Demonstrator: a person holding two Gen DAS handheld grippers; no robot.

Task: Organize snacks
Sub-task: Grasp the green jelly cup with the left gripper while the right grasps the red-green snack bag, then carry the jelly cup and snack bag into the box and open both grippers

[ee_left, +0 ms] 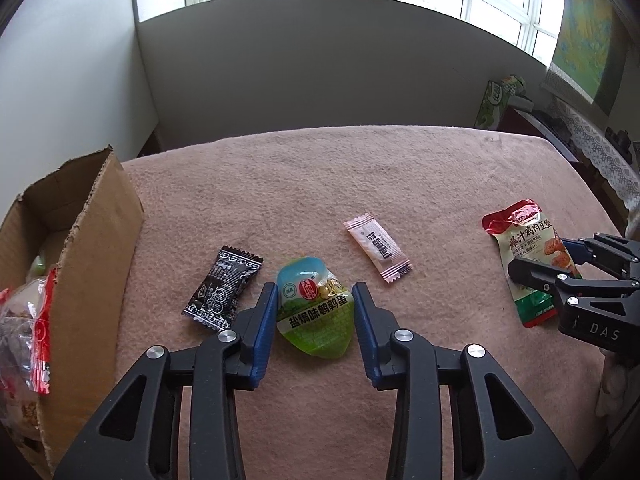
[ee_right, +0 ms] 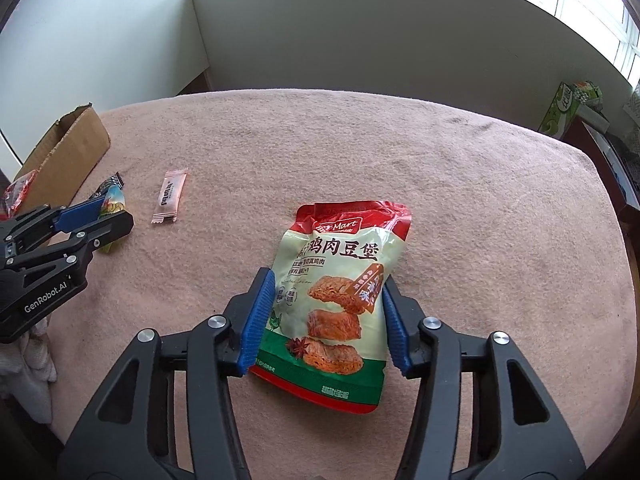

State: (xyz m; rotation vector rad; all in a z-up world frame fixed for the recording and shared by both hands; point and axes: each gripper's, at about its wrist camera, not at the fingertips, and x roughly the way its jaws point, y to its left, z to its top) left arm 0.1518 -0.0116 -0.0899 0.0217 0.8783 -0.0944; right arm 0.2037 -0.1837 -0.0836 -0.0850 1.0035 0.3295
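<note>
My left gripper (ee_left: 315, 300) is open, its blue pads on either side of a green and blue quail-egg packet (ee_left: 316, 314) lying on the pink cloth. A black wrapped snack (ee_left: 224, 286) lies just left of it, and a pink sachet (ee_left: 378, 252) lies to the right. My right gripper (ee_right: 328, 292) is open around a red, white and green chicken snack bag (ee_right: 340, 300); the pads sit at the bag's sides. The bag also shows in the left wrist view (ee_left: 528, 256). A cardboard box (ee_left: 96, 240) with snacks inside stands at the left.
The pink cloth-covered table (ee_right: 440, 168) ends near a grey wall. A green carton (ee_right: 568, 108) stands beyond the right edge. A red-wrapped snack (ee_left: 36, 340) lies inside the box. The left gripper (ee_right: 104, 216) shows at the left of the right wrist view.
</note>
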